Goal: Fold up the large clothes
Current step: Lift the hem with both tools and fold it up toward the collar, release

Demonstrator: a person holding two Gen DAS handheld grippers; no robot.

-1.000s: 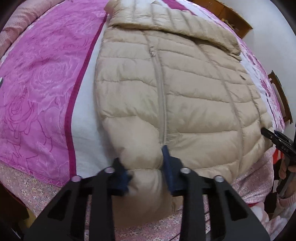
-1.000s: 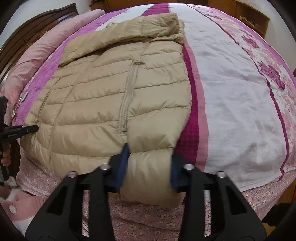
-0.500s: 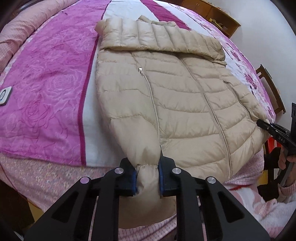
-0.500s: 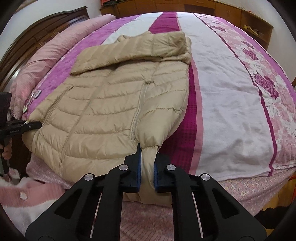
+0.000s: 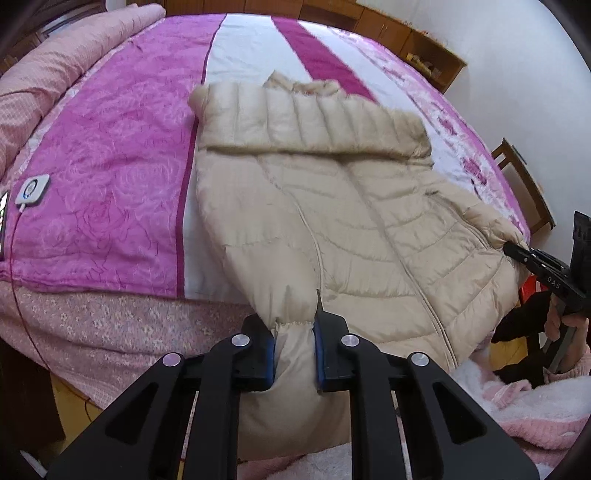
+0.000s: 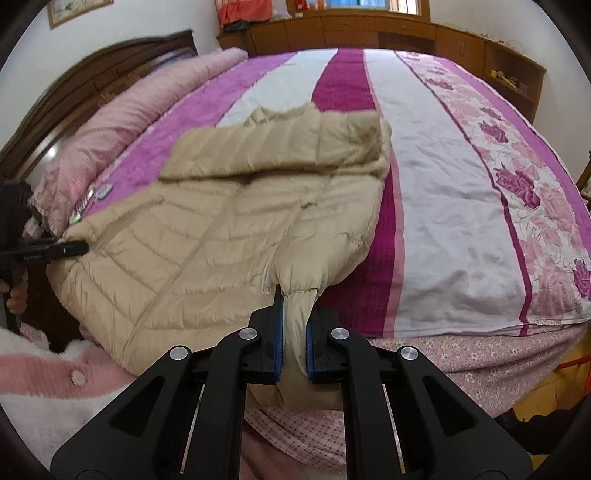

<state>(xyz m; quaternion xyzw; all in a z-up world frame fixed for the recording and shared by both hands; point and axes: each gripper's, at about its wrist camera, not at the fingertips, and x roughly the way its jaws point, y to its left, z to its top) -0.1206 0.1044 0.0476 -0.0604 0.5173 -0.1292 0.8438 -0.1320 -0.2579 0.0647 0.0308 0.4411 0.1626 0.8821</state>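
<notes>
A beige quilted puffer jacket (image 5: 332, 206) lies on the bed, collar at the far end, hem hanging over the near edge; it also shows in the right wrist view (image 6: 229, 229). My left gripper (image 5: 294, 350) is shut on the jacket's left hem corner. My right gripper (image 6: 294, 343) is shut on the right hem corner. The right gripper shows at the right of the left wrist view (image 5: 532, 258), and the left gripper at the left of the right wrist view (image 6: 55, 251). Both corners are lifted and pulled back past the bed edge.
The bed (image 6: 443, 206) has a pink, white and magenta striped cover. A white device with a cable (image 5: 32, 190) lies at its left. A rolled pink quilt (image 6: 122, 122) lies by the wooden headboard (image 6: 74, 85). Wooden cabinets (image 6: 406, 33) line the far wall. A chair (image 5: 524, 184) stands at the right.
Both grippers closed on the jacket's hem corners, then drew back and up. The jacket has slid toward the near bed edge and its lower part has lifted.
</notes>
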